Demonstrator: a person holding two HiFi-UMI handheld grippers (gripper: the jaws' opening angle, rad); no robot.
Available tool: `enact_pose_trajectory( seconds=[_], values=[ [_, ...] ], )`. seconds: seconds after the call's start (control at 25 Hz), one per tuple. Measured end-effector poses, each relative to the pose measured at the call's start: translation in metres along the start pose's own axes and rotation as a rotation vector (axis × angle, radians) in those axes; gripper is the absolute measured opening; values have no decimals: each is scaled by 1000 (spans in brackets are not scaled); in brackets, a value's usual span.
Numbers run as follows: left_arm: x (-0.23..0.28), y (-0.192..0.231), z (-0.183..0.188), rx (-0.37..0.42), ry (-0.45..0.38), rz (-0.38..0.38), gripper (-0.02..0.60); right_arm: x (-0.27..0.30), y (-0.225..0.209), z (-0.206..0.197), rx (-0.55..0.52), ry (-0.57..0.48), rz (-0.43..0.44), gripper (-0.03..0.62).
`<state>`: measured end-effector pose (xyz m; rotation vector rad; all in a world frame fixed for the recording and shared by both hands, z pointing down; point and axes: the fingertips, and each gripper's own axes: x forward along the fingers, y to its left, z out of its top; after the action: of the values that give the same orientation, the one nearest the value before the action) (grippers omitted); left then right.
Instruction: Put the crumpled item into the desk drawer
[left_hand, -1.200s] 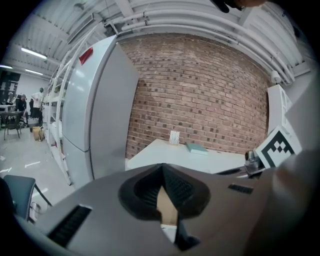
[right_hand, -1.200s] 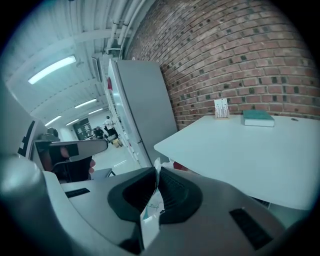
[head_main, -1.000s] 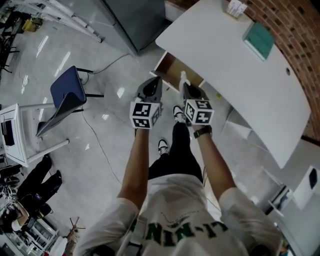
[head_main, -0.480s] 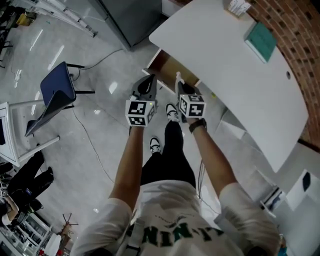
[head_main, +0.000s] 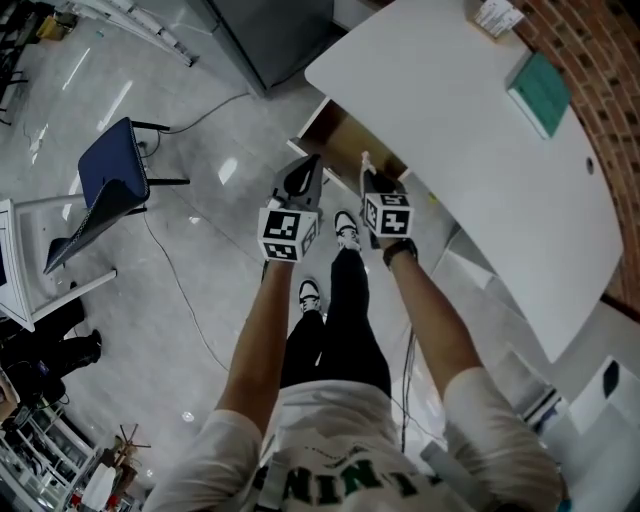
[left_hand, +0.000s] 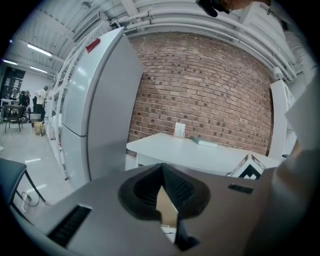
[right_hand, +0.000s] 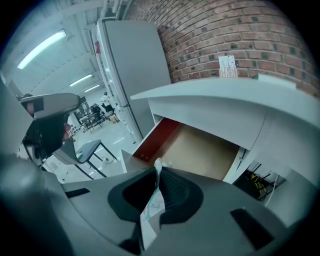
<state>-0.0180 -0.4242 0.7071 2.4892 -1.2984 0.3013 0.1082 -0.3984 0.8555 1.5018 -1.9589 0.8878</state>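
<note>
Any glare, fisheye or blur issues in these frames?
Head view: bright reflections streak the glossy grey floor. Left gripper view: strong fisheye bows the red brick wall. Right gripper view: the ceiling strip light blows out; the white crumpled paper in the right tongs looks soft up close.

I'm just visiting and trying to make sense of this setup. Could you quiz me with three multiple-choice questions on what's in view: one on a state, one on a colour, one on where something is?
1. The desk drawer is:
A. shut
B. open
C. missing

2. The chair is:
A. red
B. yellow
C. blue

3. The crumpled item is:
A. pinched in the right gripper
B. lying in the desk drawer
C. on the chair

Answers: 1 B, its tan inside shows under the desk top. 2 C, the head view shows a blue seat. 3 A, the right gripper view shows the jaws closed on it.
</note>
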Motion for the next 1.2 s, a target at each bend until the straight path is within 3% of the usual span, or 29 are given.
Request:
enact_pose_trajectory(
  seconds=[0.4, 0.72, 0.84, 1.2],
  values=[
    [0, 10, -10, -4, 7, 9, -2, 34, -17, -21, -48, 76, -46, 15],
    [-3, 9, -13, -17, 12, 11, -2, 43, -14, -27, -48, 99, -20, 18],
    [-5, 10, -12, -16, 12, 15, -2, 39, -12, -22, -83, 92, -21, 143],
    [-26, 7, -3, -48, 4, 33, -2, 4, 2, -13, -84, 46, 2, 143]
  ],
)
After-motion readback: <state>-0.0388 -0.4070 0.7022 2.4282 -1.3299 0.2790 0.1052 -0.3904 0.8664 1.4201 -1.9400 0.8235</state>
